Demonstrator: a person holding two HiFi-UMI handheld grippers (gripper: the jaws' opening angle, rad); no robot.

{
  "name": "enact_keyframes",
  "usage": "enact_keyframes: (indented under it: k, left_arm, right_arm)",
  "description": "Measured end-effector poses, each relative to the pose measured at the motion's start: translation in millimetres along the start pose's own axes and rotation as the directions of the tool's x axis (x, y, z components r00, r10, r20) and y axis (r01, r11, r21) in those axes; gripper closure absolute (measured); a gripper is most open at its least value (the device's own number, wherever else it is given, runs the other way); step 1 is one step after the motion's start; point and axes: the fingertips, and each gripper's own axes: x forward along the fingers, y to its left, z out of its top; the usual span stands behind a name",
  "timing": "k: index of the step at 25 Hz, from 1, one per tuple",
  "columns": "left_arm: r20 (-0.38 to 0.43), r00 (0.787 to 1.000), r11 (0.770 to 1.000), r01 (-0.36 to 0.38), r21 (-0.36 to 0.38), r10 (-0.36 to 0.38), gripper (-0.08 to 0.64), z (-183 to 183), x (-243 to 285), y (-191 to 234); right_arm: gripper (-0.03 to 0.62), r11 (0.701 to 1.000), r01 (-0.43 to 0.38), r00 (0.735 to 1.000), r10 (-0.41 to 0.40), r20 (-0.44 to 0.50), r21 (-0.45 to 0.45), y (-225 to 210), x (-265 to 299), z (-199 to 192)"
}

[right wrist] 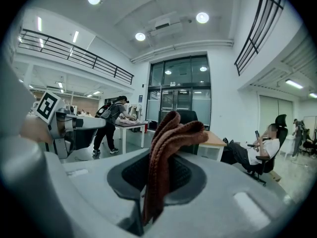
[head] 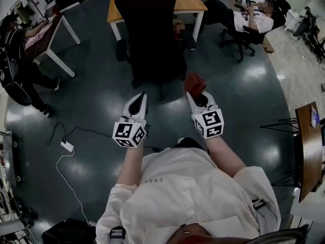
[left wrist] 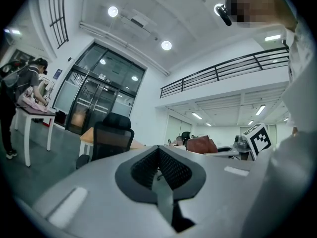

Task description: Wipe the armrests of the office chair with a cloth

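— Well, right gripper (head: pixel 195 96)?
— Pinching the cloth (head: pixel 194 83), folded red-brown, poking up past the tips.
— Left gripper (head: pixel 139 99)?
— Pressed together, nothing between.
— And the chair (head: pixel 150 29)?
— Twelve o'clock, back turned this way, armrests (head: pixel 121 50) at eleven and one, untouched.

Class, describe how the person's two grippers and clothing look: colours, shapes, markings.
Both the left gripper and right gripper are light grey, tapering, with dark ribbed pads inside. Each carries a white cube with black square markers. The person wears a pale top, forearms bare.
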Motion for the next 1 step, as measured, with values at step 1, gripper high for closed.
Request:
enact_keyframes:
  k: [1]
  left_arm:
    - [0.0, 1.0, 1.0, -0.001, -0.003, 0.001, 0.543, -0.4, 0.4, 0.8]
  right_arm:
    - [0.545, 1.0, -0.001, 1.0, 0.001, 0.0, -0.001, 0.1, 0.5, 0.6]
